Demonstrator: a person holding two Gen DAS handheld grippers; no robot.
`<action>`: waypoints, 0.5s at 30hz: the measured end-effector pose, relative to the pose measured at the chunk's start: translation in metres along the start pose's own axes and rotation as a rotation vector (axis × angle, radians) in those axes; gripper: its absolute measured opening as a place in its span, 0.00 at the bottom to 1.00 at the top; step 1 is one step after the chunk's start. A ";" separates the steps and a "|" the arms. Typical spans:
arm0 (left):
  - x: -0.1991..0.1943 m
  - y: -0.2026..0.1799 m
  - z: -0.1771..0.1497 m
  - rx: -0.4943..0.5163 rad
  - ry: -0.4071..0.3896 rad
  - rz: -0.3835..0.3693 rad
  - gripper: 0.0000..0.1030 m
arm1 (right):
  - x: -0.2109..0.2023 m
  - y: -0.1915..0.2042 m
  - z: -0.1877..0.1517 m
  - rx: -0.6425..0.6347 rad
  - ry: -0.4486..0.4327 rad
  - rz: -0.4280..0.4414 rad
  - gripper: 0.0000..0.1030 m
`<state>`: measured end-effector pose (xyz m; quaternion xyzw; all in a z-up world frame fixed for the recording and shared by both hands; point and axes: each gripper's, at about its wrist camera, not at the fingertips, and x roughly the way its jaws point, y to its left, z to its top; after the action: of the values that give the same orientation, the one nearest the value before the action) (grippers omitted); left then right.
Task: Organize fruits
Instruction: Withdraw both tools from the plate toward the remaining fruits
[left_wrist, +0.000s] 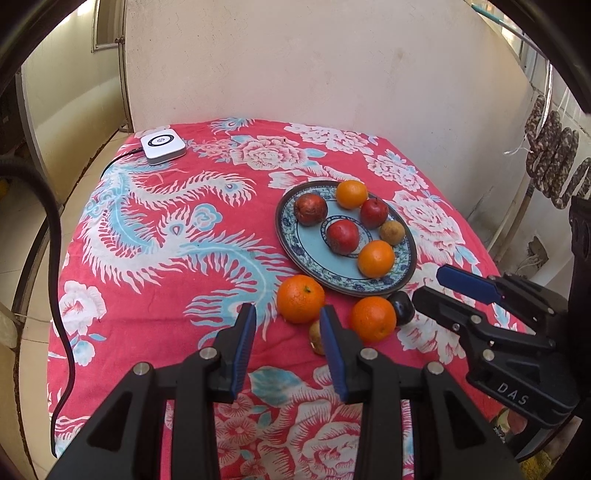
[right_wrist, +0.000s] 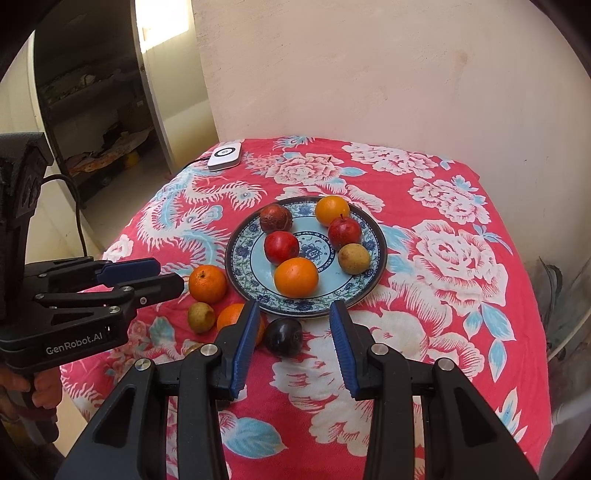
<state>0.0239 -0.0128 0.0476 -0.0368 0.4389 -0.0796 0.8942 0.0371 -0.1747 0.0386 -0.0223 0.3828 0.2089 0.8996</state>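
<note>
The plate sits right of the middle of your worktop, on the red flowered cloth, and it already carries six fruits: two oranges, one at the far rim and one at the near side, three red fruits and a small brownish one at its right. Four fruits lie on the cloth just off the plate's near-left rim: a big orange, a second orange close beside it, a dark plum touching that second orange, and a small yellow-brown fruit nearest you. Your left tongs hang above this loose group with the pads apart by a modest gap and nothing between them; the big orange shows just beyond their tips. Your right tongs are parted about the same, also holding nothing, with the plum seen in the gap beyond their tips and the plate's near rim just past it. At the far left corner of the worktop lies a white device with a cable running off the edge.
</note>
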 end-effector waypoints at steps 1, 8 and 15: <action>0.000 -0.001 -0.002 0.000 0.004 -0.007 0.36 | 0.000 0.001 -0.001 -0.001 0.002 0.001 0.39; 0.004 -0.010 -0.009 0.011 0.032 -0.035 0.36 | 0.001 0.001 -0.007 -0.003 0.015 0.007 0.39; 0.013 -0.015 -0.011 0.010 0.056 -0.045 0.36 | 0.003 0.000 -0.011 -0.002 0.025 0.013 0.39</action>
<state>0.0213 -0.0294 0.0322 -0.0399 0.4625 -0.1029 0.8797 0.0312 -0.1756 0.0293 -0.0233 0.3939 0.2147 0.8934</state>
